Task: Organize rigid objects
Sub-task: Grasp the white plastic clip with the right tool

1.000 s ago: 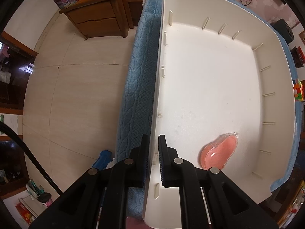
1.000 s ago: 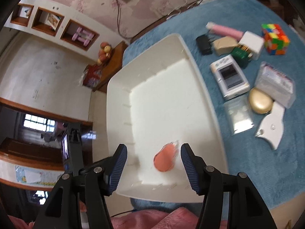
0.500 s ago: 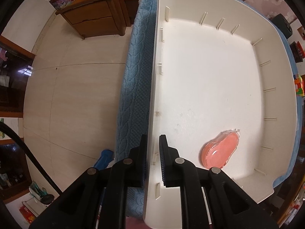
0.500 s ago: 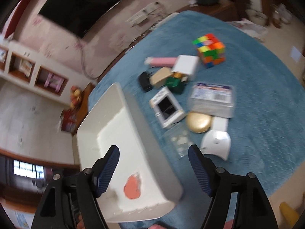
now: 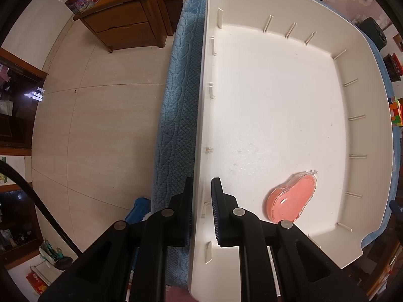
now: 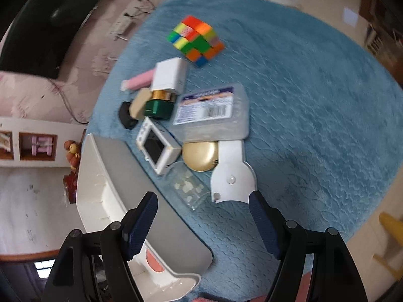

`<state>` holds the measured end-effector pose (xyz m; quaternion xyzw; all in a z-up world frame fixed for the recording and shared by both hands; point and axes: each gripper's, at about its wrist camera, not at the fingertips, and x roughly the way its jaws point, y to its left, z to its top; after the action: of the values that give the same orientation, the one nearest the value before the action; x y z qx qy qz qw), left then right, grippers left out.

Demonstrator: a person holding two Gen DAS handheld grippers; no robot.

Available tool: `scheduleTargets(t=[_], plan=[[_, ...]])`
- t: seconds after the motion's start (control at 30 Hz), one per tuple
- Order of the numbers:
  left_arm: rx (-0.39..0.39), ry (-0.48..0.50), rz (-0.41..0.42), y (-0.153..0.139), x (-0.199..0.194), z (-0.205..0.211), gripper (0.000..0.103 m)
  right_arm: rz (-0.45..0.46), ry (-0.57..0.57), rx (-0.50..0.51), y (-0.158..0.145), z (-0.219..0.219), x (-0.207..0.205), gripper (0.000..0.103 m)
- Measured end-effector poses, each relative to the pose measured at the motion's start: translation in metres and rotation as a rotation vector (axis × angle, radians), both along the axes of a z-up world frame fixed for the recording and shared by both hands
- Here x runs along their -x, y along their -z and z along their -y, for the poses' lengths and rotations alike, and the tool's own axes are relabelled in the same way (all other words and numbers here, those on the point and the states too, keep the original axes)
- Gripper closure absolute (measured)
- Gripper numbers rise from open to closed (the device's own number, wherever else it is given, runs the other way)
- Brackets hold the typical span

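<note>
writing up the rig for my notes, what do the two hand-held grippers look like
Both match. The left hand-held gripper and right hand-held gripper each have black angular linkage arms with triangular cut-outs, round silver pivot pins, and two fingers faced with dark blue ribbed pads. A black cable runs beside the left one. No hands or sleeves show.

Black gripper (image 6: 202,210) frames, silver screws, seemingly ribbed blue pads (image 6: 262,217).

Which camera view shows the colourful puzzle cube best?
The right wrist view. There the puzzle cube sits whole on the blue cloth, with three faces visible, though slightly blurred. The left wrist view shows only a sliver of it at the right edge, beyond the white tray.
</note>
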<state>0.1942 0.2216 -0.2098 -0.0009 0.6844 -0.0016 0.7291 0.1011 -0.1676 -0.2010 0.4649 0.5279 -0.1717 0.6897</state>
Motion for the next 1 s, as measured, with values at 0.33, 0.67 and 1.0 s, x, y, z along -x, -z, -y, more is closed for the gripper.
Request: scheduleTargets(t=[0.33,0.67,1.0], plan=[[-0.002,-0.006,0.008,0.001,0.007,0.000,0.088,-0.118,0.057,-0.091,0.041,0.007,-0.007,0.028],[-0.012,-0.028,0.007,0.002,0.008,-0.001,0.088,-0.207,0.041,-0.084,0.061,0.010,-0.025,0.028],[-0.008,-0.044,0.006,0.001,0.006,-0.007,0.088,-0.276,-0.019,-0.034,0.067,0.000,-0.047,0.042]])
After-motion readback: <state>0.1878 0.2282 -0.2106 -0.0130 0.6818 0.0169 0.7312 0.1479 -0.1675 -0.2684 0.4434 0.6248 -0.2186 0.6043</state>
